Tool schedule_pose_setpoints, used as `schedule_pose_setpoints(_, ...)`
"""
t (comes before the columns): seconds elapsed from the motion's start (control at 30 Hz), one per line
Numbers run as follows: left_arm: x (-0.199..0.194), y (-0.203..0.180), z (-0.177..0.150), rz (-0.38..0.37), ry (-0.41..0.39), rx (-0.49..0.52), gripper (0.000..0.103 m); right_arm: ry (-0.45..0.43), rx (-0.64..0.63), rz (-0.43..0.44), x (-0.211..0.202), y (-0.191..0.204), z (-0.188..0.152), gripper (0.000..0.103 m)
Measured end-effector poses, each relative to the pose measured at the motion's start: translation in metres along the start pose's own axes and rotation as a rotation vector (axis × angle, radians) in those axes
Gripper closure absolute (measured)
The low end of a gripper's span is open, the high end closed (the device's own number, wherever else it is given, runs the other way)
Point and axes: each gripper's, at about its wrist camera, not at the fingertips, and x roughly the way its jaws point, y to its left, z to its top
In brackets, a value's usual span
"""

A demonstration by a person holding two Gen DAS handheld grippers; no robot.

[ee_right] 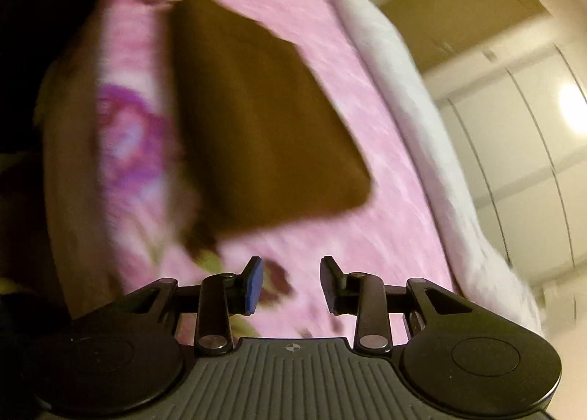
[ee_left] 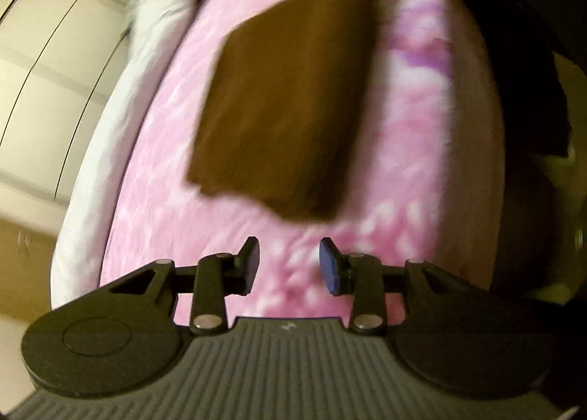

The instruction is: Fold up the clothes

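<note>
A pink bed (ee_left: 154, 178) is carrying a brown folded garment (ee_left: 286, 97), lying flat mid-blanket. It is looking soft, light and floppy; best pinched at a near corner. Both the left gripper (ee_left: 290, 264) and right gripper (ee_right: 291, 282) are hovering just short of it, jaws apart, empty.

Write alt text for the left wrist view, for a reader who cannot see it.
A folded brown garment lies flat on a pink patterned blanket, just ahead of the open, empty left tongs. A white furry throw runs along the blanket's left edge, with pale cupboard doors beyond; the picture is motion-blurred.
</note>
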Motion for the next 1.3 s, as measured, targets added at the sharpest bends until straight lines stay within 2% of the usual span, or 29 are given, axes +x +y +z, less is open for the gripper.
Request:
schedule_pose_setpoints(0.1,0.002,0.037,0.006,0.026,-0.004,-0.135,0.063,0.002,0.235,-0.028,0.002,-0.034,0.004,0.070)
schedule_pose_setpoints(0.17,0.006,0.057,0.007,0.024,-0.019,-0.226,0.056,-0.020,0.404,0.002,0.009,-0.054,0.015,0.070)
schedule_pose_setpoints(0.27,0.033,0.090,0.023,-0.036,-0.030,-0.388,0.050,-0.053,0.581,0.078,0.028,-0.075,0.039,0.070)
schedule_pose_setpoints(0.3,0.041,0.097,0.028,-0.029,-0.057,-0.430,0.046,-0.062,0.619,0.103,0.037,-0.079,0.047,0.070)
schedule_pose_setpoints(0.33,0.050,0.103,0.033,-0.022,-0.083,-0.473,0.037,-0.066,0.651,0.124,0.046,-0.084,0.056,0.070)
schedule_pose_setpoints(0.43,0.081,0.122,0.051,-0.005,-0.118,-0.543,0.036,-0.063,0.720,0.177,0.076,-0.096,0.074,0.070)
schedule_pose_setpoints(0.53,0.111,0.138,0.060,-0.073,-0.095,-0.626,0.039,-0.042,0.782,0.231,0.112,-0.110,0.079,0.070)
schedule_pose_setpoints(0.63,0.148,0.145,0.057,-0.178,-0.023,-0.692,0.045,0.022,0.840,0.278,0.137,-0.114,0.073,0.070)
schedule_pose_setpoints(0.7,0.168,0.147,0.050,-0.222,0.019,-0.737,0.044,0.046,0.883,0.307,0.150,-0.120,0.065,0.070)
schedule_pose_setpoints(0.77,0.173,0.150,0.042,-0.246,0.011,-0.799,0.041,0.065,0.926,0.335,0.161,-0.127,0.058,0.070)
schedule_pose_setpoints(0.87,0.171,0.150,0.036,-0.254,0.009,-0.815,0.041,0.015,1.022,0.301,0.152,-0.143,0.044,0.070)
schedule_pose_setpoints(0.93,0.165,0.146,0.036,-0.243,0.004,-0.795,0.041,0.013,1.045,0.281,0.156,-0.152,0.041,0.070)
schedule_pose_setpoints(1.07,0.170,0.146,0.040,-0.228,0.000,-0.770,0.039,0.068,1.075,0.365,0.190,-0.155,0.039,0.070)
schedule_pose_setpoints(1.2,0.171,0.150,0.038,-0.245,0.006,-0.797,0.038,0.081,1.129,0.377,0.211,-0.166,0.035,0.070)
schedule_pose_setpoints(1.3,0.156,0.155,0.036,-0.225,-0.003,-0.828,0.040,0.046,1.146,0.330,0.192,-0.174,0.036,0.070)
